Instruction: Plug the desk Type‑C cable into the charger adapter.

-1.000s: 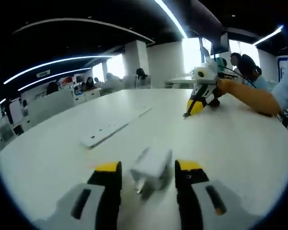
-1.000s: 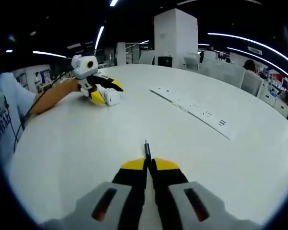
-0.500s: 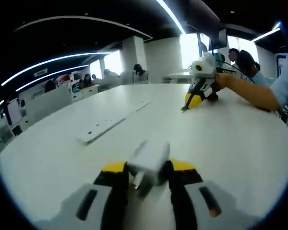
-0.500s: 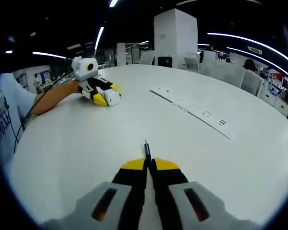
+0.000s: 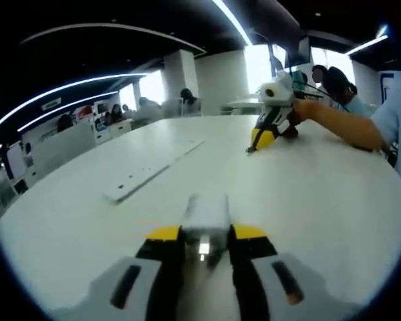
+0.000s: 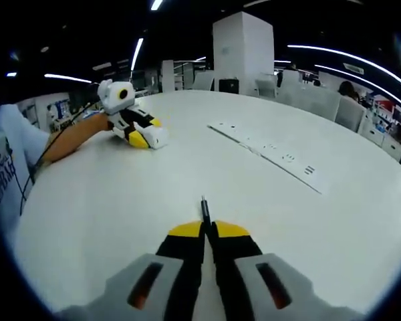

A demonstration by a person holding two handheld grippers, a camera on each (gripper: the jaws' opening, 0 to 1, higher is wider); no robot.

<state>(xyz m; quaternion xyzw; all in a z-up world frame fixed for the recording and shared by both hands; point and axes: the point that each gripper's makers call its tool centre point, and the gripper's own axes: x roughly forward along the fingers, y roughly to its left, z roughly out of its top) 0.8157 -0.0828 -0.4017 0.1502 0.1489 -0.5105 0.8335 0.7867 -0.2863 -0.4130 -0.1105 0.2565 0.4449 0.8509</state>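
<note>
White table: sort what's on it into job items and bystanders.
For the job:
- charger adapter, clamped in the left gripper
- Type-C cable, its tip poking out of the shut right gripper

Just lying about:
- long white strip on the table

The charger adapter (image 5: 204,215) is a little white block, sitting pinched between the left gripper's yellow-tipped jaws just above the white table. The Type-C cable (image 6: 204,208) end is a thin dark plug poking straight out from the right gripper's closed jaws.
</note>
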